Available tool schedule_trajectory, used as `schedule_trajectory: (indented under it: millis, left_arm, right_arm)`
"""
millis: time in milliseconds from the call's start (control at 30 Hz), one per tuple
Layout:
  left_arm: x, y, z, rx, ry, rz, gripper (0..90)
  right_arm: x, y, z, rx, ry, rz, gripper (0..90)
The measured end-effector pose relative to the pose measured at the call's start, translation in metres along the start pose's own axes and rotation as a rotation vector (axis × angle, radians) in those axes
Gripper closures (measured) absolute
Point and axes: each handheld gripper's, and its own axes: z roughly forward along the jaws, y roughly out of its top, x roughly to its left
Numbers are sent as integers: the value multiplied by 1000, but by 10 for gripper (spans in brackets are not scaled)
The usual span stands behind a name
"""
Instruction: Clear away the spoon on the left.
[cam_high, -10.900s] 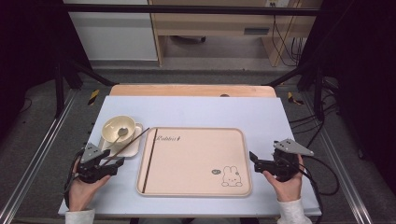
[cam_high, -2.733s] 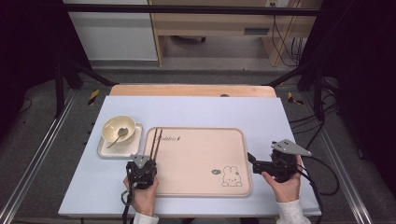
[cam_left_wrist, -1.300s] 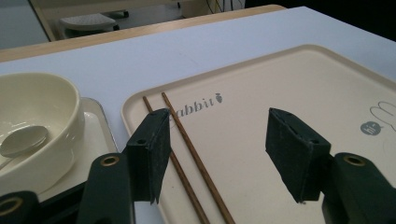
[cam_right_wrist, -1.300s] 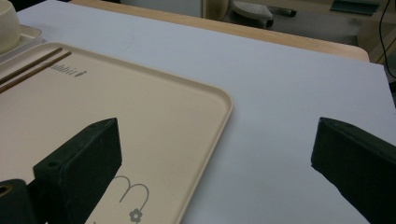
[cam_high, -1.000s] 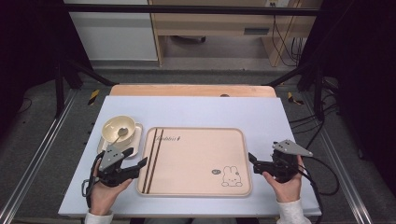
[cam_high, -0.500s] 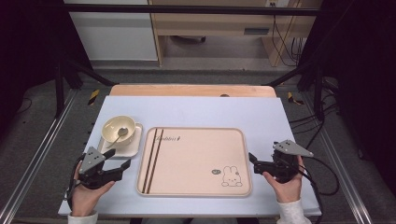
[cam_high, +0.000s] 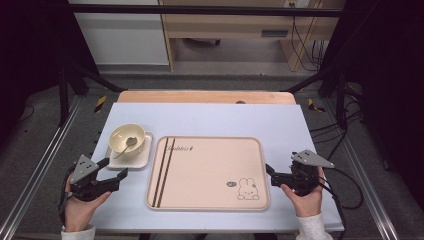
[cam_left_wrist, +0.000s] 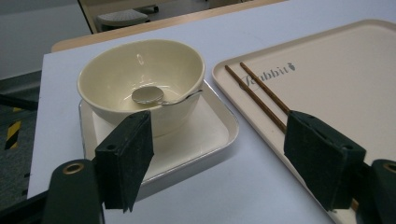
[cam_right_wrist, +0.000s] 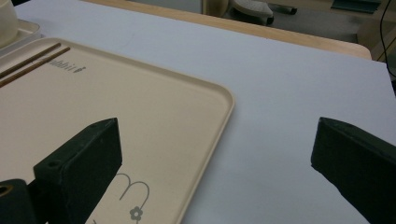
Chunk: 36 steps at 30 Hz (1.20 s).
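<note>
— Where does the bowl (cam_left_wrist: 140, 86) sit from the left claw (cam_high: 112, 172)?

— Just ahead of it, on the small square plate (cam_left_wrist: 205, 135) left of the tray (cam_high: 207, 172). The left claw gapes, empty.

— And the spoon (cam_left_wrist: 149, 95)?

— Inside the bowl, handle leaning on the rim toward the tray.

— The right claw (cam_high: 270, 175)?

— Also wide apart, empty, at the tray's far side on the tabletop (cam_high: 210, 117), well apart from the bowl. I'd judge the left hand nearer.

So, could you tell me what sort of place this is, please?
Probably a lab recording station, not a dining room: a framed table, hand-held grippers with cables, such as the right gripper, and a staged tray beside a bowl.
</note>
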Motion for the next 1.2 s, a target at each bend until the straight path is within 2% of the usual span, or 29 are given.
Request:
schedule_trajectory:
  millis: [367,767,833,867,900,1033,1200]
  left_arm:
    - [14,1,13,0,21,-16,231]
    - [16,3,30,13,33,21,313]
    - [16,3,31,13,34,25,371]
    - [17,3,32,16,34,27,371]
    - [17,3,33,15,32,27,421]
    - [16,3,36,18,37,36,484]
    - [14,2,38,21,44,45,622]
  right_arm:
    - [2,-1,4,16,-1,-4,22]
    - [3,-2,6,23,4,-12,23]
    - [4,-2,7,23,5,-10,23]
    - [4,-2,7,23,5,-10,23]
    - [4,-2,7,22,5,-11,24]
    - [4,-2,7,25,5,-11,24]
    - [4,-2,7,25,5,-13,24]
